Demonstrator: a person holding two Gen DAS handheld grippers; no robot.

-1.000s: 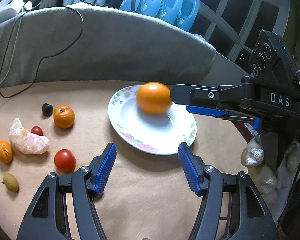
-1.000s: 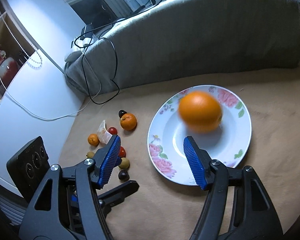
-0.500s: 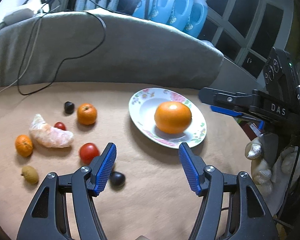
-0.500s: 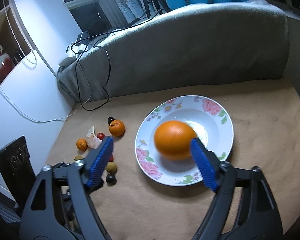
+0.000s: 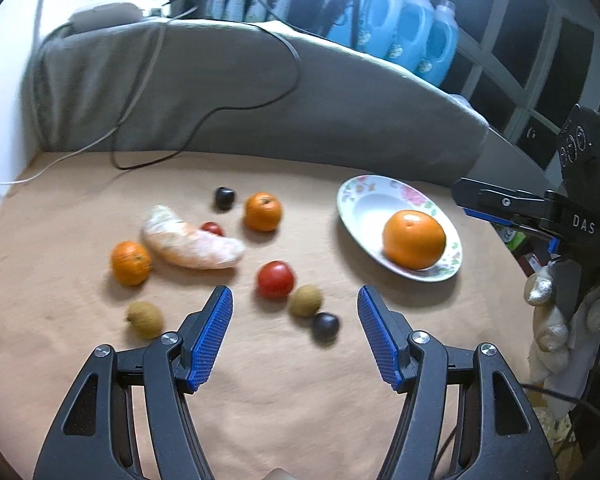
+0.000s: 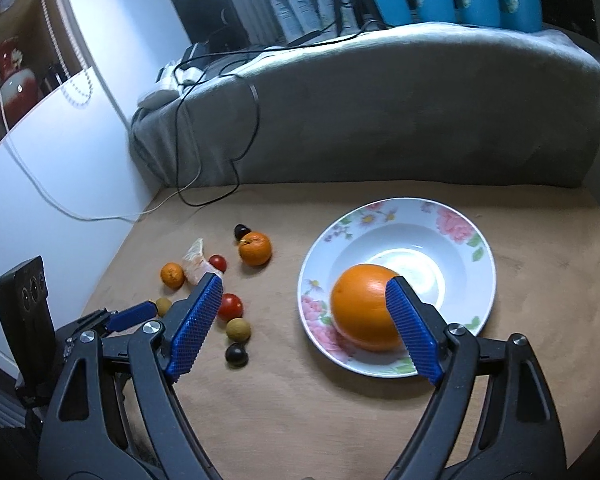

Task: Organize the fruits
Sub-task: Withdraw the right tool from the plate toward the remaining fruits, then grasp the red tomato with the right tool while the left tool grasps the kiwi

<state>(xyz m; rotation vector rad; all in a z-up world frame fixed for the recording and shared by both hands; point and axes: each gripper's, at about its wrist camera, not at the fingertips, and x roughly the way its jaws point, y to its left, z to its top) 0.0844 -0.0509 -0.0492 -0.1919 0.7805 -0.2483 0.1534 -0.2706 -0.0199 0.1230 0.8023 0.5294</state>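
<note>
The large orange (image 6: pixel 364 306), airborne a second ago, now rests at seven o'clock in the plate (image 6: pixel 478 272). Both the right gripper (image 6: pixel 304 320) and left gripper (image 5: pixel 294 336) have pulled back, fingers apart and empty; the small fruits remain on the desk (image 5: pixel 300 400).

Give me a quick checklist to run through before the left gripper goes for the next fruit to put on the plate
1. Left gripper open and holding nothing: ok.
2. Right gripper open, holding nothing: ok; one finger overlaps the large orange in its own view, contact cannot tell.
3. Large orange lies on the floral plate: ok.
4. Plate has bare room left beside the orange: ok.
5. Nearest loose fruits, the red tomato, the brown fruit and the dark fruit, crowd together: not ok for a clean single pick.
6. Right gripper's finger hangs beside the plate in the left view; clear drop path: cannot tell.
</note>
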